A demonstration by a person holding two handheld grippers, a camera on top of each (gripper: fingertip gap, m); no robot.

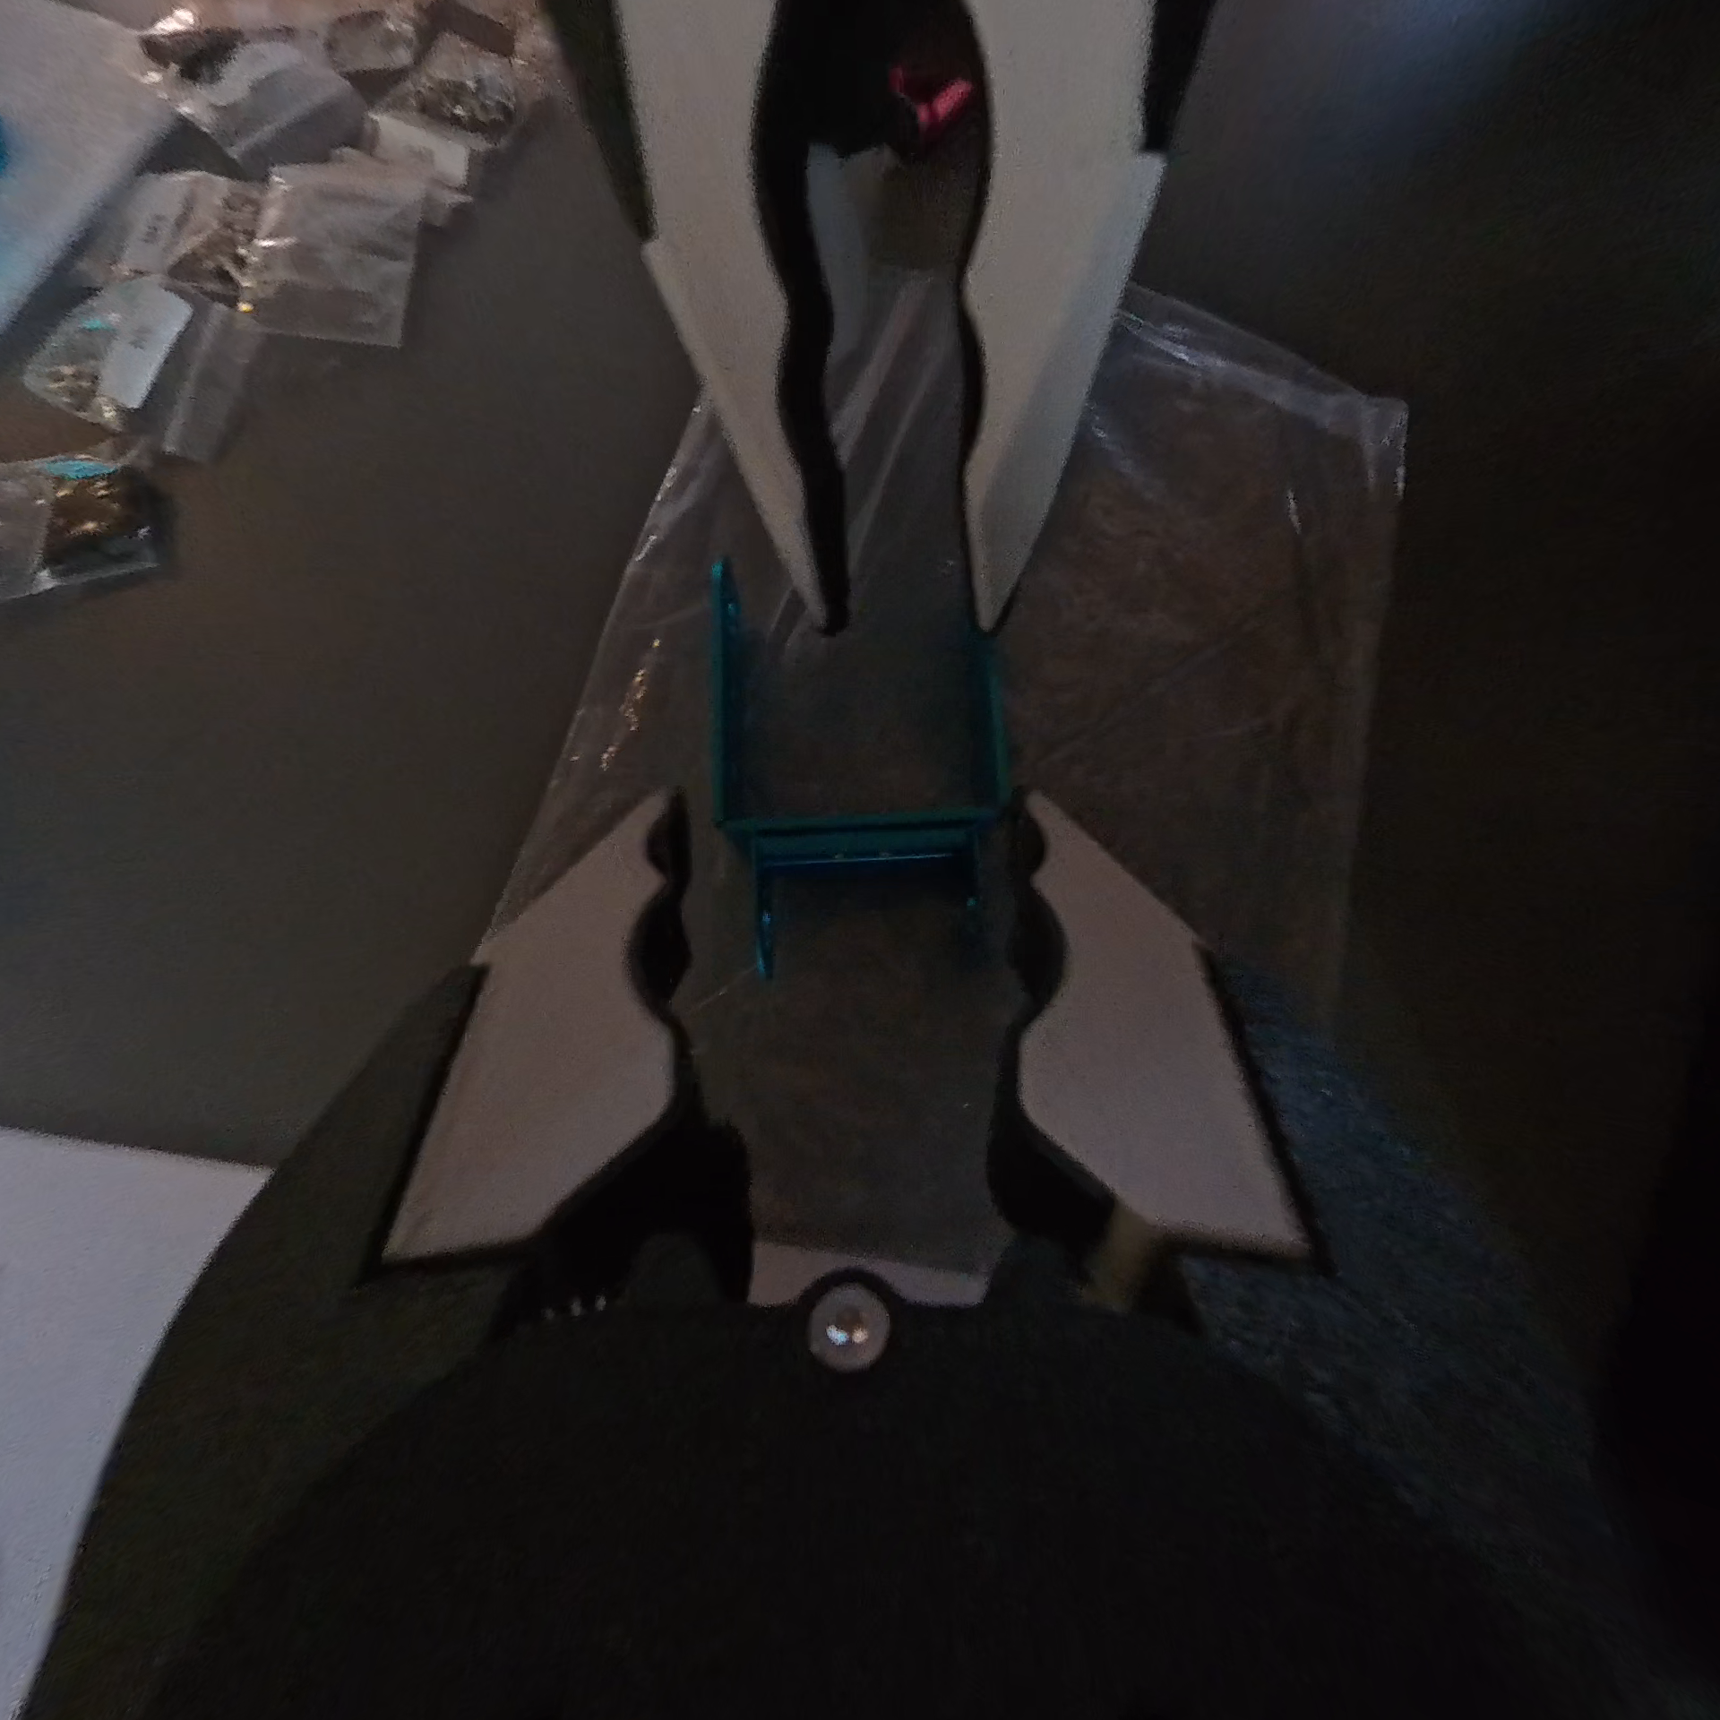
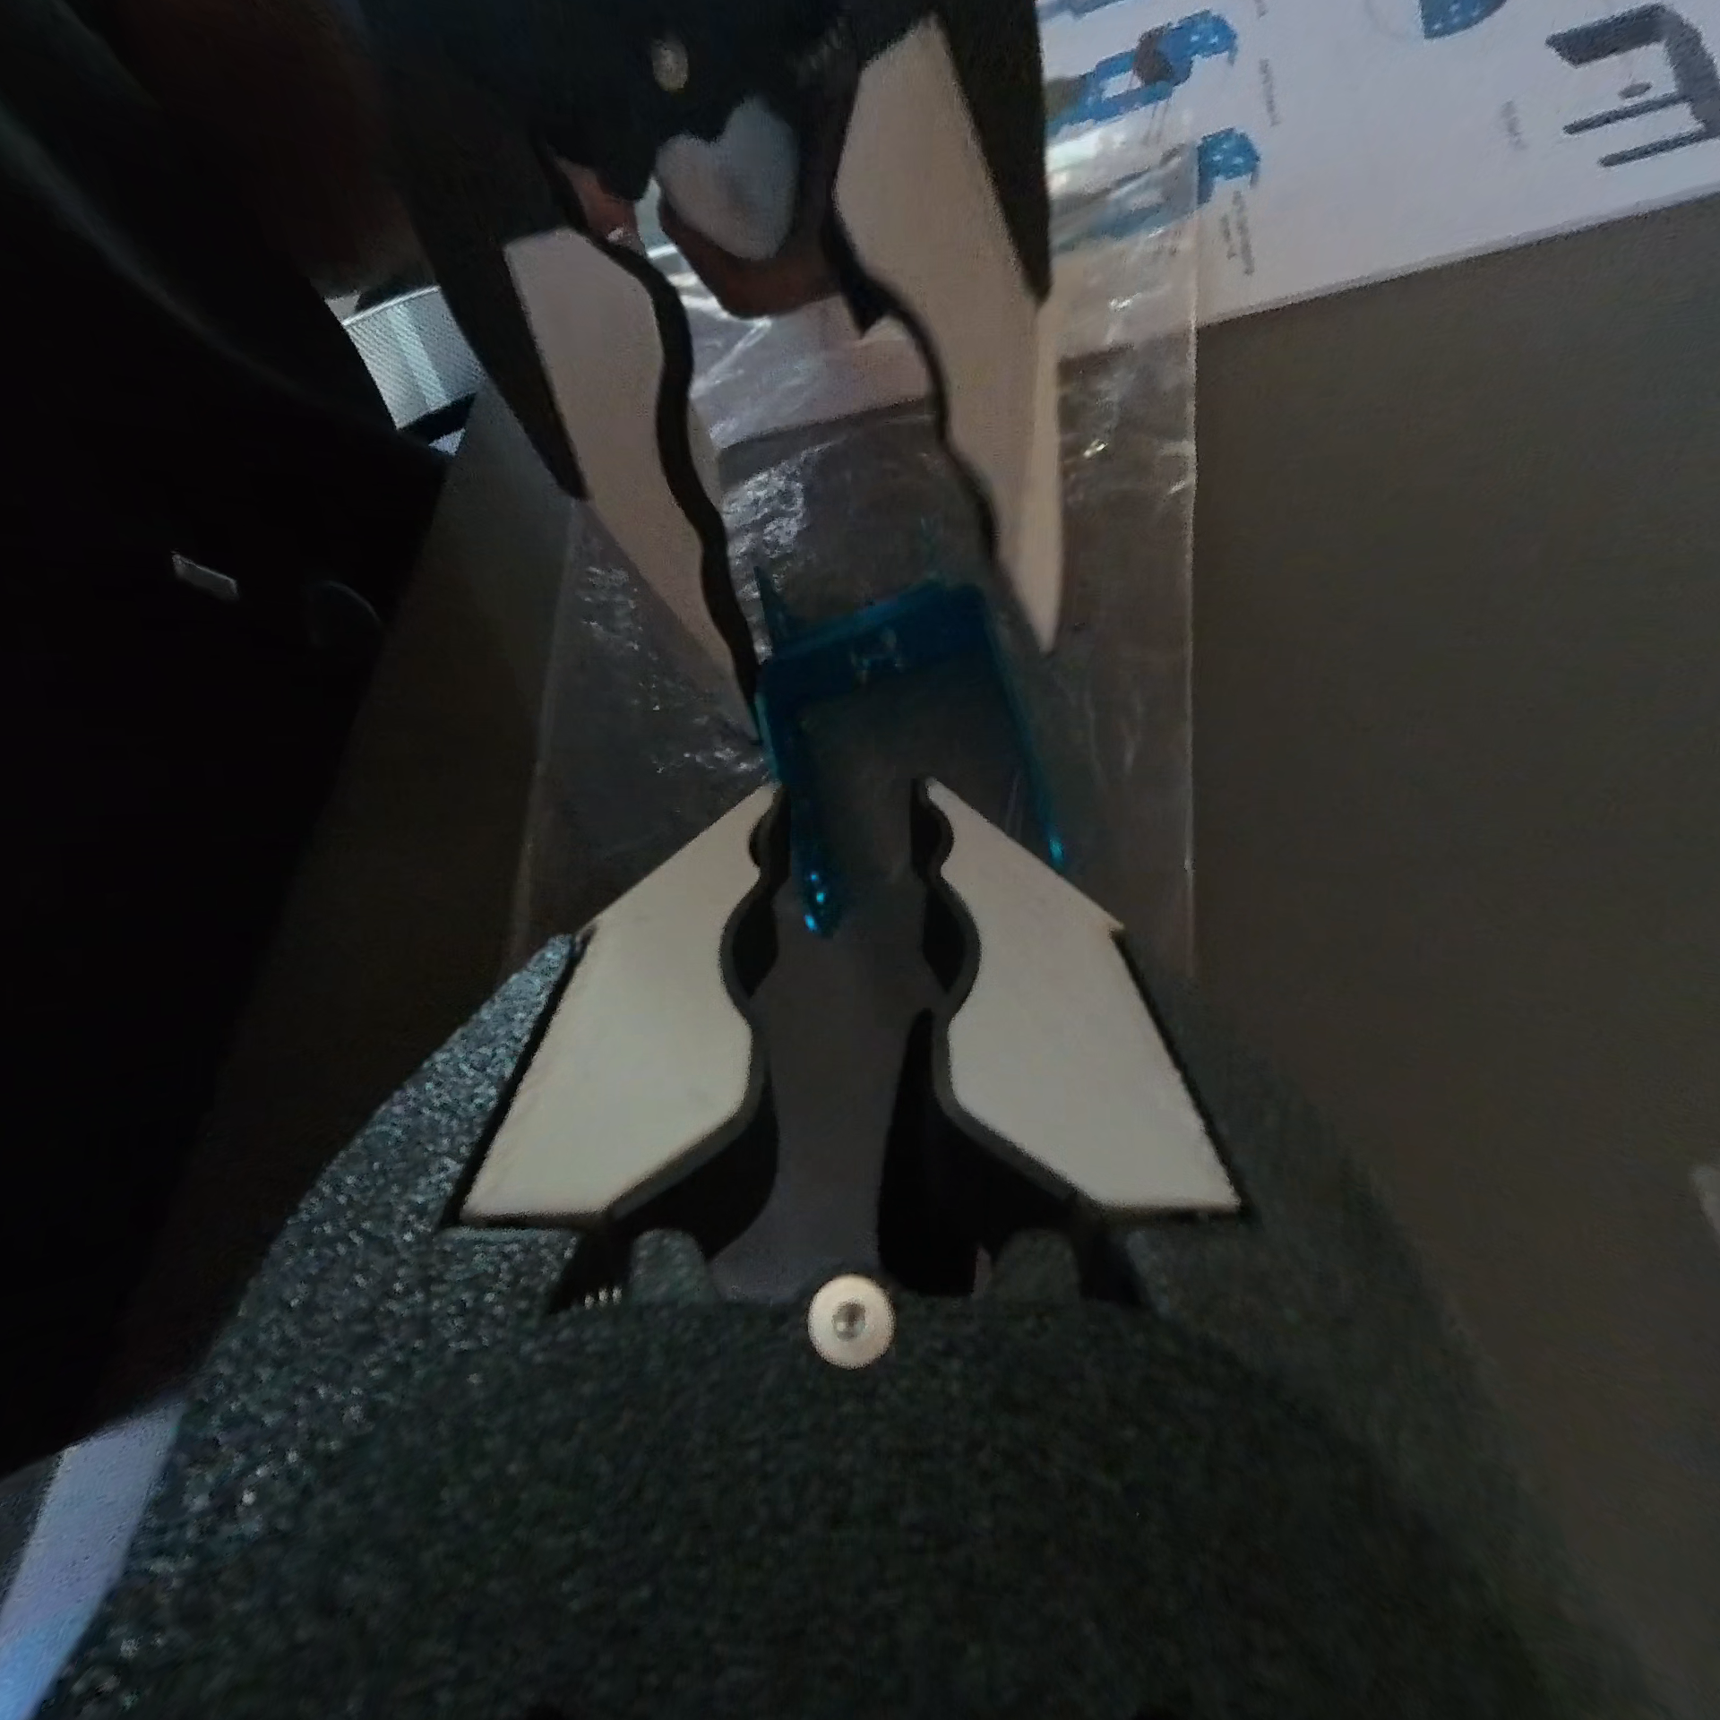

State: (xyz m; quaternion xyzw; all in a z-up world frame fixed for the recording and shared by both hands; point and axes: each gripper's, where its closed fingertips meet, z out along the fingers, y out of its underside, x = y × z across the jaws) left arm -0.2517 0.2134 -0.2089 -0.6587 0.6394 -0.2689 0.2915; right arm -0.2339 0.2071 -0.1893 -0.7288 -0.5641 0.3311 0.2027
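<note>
Grey tabletop [image 1: 354,838]: blue bracket [image 1: 856,819] between both facing claws.

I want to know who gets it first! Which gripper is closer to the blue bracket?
Nearly a tie, maybe right. The right gripper has one arm of the blue metal bracket between its jaws; the left gripper straddles its whole width.
</note>
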